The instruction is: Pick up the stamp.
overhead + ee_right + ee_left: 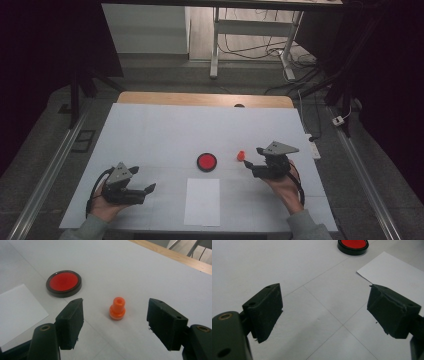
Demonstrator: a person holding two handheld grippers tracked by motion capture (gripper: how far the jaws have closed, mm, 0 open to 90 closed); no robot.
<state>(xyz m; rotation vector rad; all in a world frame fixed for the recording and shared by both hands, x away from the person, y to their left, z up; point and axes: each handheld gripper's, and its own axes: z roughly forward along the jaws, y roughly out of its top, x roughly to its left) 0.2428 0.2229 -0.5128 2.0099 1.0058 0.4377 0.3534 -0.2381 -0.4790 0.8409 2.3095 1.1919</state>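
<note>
A small orange stamp-like knob (241,155) (117,309) stands upright on the white table cover, right of a round red pad in a black rim (206,162) (64,283) (353,245). My right gripper (253,159) (120,323) is open just short of the orange knob, which lies ahead between its jaws, untouched. My left gripper (148,192) (324,311) rests open at the front left with nothing between its jaws. A white sheet of paper (202,201) (392,272) (17,310) lies at the front centre.
The white cover (150,130) spans the table, whose wooden far edge (200,99) shows behind it. A power strip (313,148) sits off the right side. Desk legs and cables stand on the floor beyond.
</note>
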